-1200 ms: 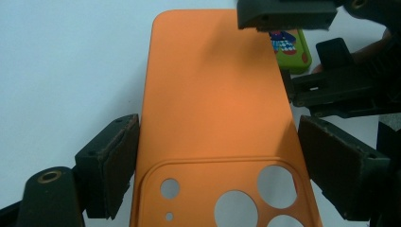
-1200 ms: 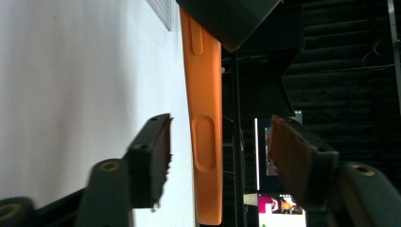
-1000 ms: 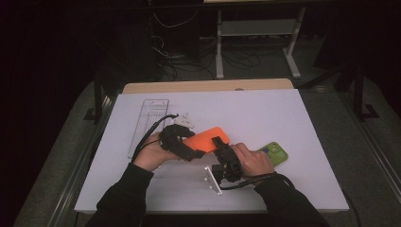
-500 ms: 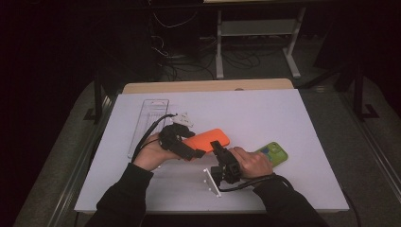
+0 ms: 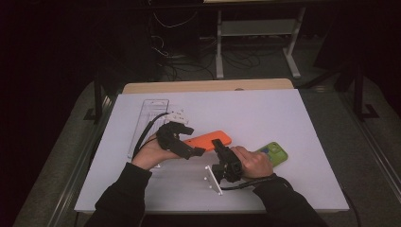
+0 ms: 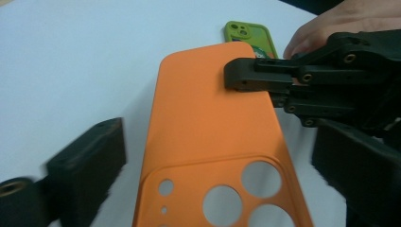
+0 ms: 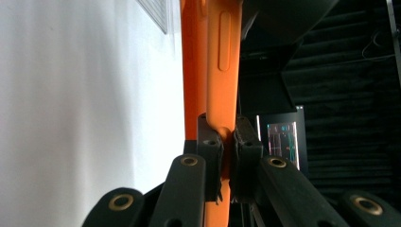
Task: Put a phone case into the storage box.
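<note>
A plain bright orange phone case [image 5: 209, 140], unpatterned and cut with round holes, lies on a pale, near-white desk [image 5: 283, 113] edged in light wood. Beside it sits a lime-green phone case [image 5: 273, 152] bearing a small multicoloured picture. Both sets of tongs, left [image 5: 197, 151] and right [image 5: 218, 143], are matte black with brass-coloured rivets. The person's sleeves [image 5: 120, 198] are black.

Left tongs [image 5: 201, 151] just spread wide, right tongs [image 5: 218, 143] pinched
</note>
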{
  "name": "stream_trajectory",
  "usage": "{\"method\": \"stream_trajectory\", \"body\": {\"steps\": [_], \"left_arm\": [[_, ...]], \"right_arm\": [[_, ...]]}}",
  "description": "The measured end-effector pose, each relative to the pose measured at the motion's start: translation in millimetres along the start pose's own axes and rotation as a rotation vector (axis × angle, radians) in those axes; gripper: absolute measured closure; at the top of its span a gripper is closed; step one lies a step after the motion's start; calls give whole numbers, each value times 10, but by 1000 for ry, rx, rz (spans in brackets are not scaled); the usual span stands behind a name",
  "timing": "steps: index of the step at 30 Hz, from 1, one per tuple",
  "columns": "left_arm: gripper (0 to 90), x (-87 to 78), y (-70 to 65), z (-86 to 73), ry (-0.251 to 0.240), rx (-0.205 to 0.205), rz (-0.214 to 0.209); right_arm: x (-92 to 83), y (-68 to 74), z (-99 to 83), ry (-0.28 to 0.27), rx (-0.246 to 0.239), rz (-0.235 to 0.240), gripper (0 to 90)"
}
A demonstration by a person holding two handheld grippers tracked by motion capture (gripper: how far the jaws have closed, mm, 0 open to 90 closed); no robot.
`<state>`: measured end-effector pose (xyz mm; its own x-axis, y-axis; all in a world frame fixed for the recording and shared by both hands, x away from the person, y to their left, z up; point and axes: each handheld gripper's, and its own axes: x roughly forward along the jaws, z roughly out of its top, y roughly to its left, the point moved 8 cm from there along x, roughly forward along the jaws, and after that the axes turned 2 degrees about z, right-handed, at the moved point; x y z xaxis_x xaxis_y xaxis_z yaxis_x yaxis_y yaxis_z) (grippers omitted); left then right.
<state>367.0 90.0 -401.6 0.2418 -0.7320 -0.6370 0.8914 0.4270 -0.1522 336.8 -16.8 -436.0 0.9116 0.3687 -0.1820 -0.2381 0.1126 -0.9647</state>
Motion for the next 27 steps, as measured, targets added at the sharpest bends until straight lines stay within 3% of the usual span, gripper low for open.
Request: {"method": "stream_trajectory", "body": {"steps": [10, 16, 19, 20, 24, 27], "left_arm": [[0, -86, 53, -36, -23, -2, 21], [0, -106, 82, -99, -12, 21, 41], [0, -99, 80, -127, -14, 16, 44], [0, -101, 85, -136, -13, 17, 47], [0, -98, 93, -155, -30, 1, 65], [0, -90, 94, -209, -25, 12, 87]], "right_arm": [[55, 27, -119, 41, 41, 41, 823], [89, 20, -230, 72, 134, 80, 822], [98, -26, -267, 73, 168, 79, 822], [94, -10, -284, 78, 174, 107, 823], [98, -49, -331, 76, 244, 110, 822], [98, -58, -360, 81, 279, 120, 822]]}}
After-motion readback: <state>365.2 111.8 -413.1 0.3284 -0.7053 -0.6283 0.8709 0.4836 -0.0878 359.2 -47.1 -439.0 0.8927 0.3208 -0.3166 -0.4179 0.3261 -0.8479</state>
